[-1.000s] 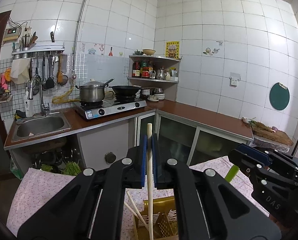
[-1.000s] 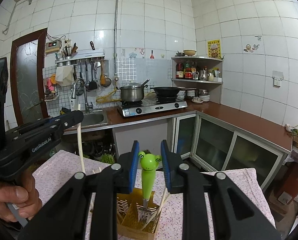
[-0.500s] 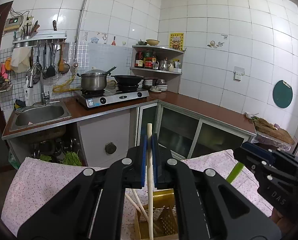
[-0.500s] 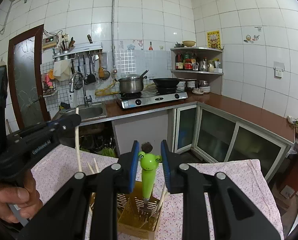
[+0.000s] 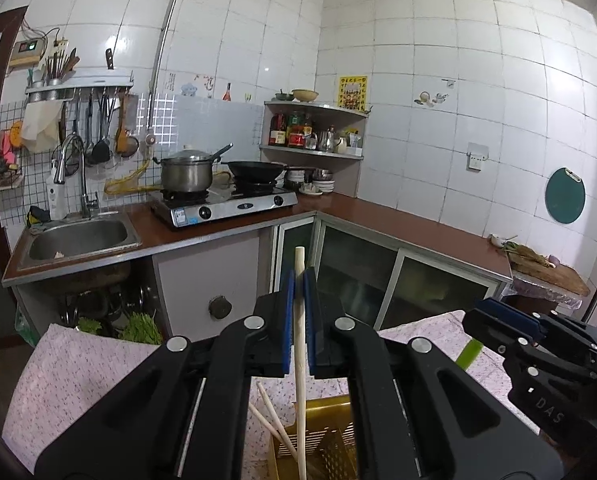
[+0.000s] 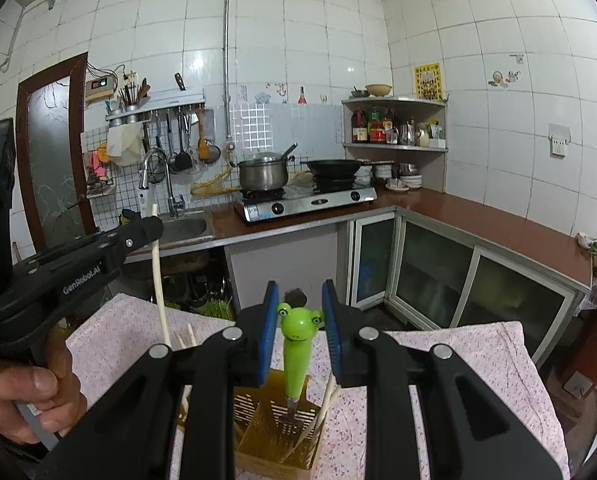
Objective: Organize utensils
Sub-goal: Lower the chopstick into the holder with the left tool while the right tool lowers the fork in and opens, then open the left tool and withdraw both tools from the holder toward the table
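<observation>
So the left gripper (image 5: 297, 280) has its blue pads pinched tight on a single pale chopstick (image 5: 299, 344), held pretty much upright, with the lower end reaching down into the yellow slotted utensil holder (image 5: 330, 440) that sits on a pink flowery tablecloth (image 5: 78, 368). A couple more chopsticks (image 5: 268, 412) lean in the holder's left side. Over on the right wrist view, the right gripper (image 6: 298, 320) has a green frog-headed fork (image 6: 297, 356) standing between its jaws, tines down in the middle compartment of the holder, but there's a visible gap on both sides of the frog head, so the pads aren't squeezing it up there; whether they touch the handle lower down is hard to call. Same view catches the person's hand (image 6: 26, 396) wrapped round the left gripper's grip on the left edge. Behind everything there's a stove (image 6: 304, 200) with a steel pot (image 6: 264, 174) and a wok (image 6: 332, 168).
</observation>
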Demonstrator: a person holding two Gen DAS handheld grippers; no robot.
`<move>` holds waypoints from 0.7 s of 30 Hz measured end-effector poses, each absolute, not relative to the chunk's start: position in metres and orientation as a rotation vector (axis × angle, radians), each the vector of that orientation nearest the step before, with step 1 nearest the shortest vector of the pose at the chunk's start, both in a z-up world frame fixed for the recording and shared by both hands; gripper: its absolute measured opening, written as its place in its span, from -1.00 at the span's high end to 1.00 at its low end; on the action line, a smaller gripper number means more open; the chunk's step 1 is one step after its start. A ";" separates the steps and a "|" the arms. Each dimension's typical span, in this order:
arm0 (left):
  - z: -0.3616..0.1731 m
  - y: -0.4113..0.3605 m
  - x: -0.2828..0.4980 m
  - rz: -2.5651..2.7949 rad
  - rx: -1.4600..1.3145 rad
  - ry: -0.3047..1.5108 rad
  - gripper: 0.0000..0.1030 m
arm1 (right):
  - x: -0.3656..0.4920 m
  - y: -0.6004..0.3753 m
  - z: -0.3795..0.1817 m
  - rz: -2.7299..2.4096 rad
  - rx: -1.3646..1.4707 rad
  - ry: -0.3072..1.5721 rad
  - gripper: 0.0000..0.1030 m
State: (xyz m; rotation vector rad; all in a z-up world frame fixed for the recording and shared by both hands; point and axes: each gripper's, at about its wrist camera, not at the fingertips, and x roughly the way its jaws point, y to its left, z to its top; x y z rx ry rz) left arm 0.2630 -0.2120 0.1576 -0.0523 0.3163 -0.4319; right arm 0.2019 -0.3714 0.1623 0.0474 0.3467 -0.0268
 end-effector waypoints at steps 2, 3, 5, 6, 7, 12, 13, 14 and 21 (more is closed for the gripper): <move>0.150 -0.212 0.268 -0.423 -0.050 0.329 0.93 | 0.205 -0.374 0.156 -0.026 0.055 0.364 0.56; 0.146 -0.213 0.271 -0.417 -0.042 0.336 0.93 | 0.209 -0.374 0.151 -0.019 0.050 0.388 0.56; 0.134 -0.211 0.276 -0.403 -0.028 0.364 0.92 | 0.212 -0.375 0.145 -0.014 0.040 0.416 0.55; 0.130 -0.210 0.279 -0.400 -0.024 0.379 0.89 | 0.213 -0.377 0.143 -0.029 0.035 0.420 0.54; 0.123 -0.207 0.283 -0.390 -0.024 0.397 0.83 | 0.212 -0.380 0.141 -0.033 0.040 0.422 0.53; 0.113 -0.187 0.285 -0.328 -0.041 0.416 0.46 | 0.204 -0.394 0.144 -0.075 0.080 0.397 0.41; 0.112 -0.182 0.282 -0.320 -0.038 0.418 0.46 | 0.199 -0.396 0.143 -0.087 0.077 0.392 0.41; 0.112 -0.176 0.280 -0.313 -0.040 0.418 0.44 | 0.194 -0.399 0.142 -0.095 0.074 0.391 0.41; 0.086 -0.113 0.239 -0.257 -0.069 0.462 0.36 | 0.148 -0.430 0.115 -0.177 0.115 0.431 0.41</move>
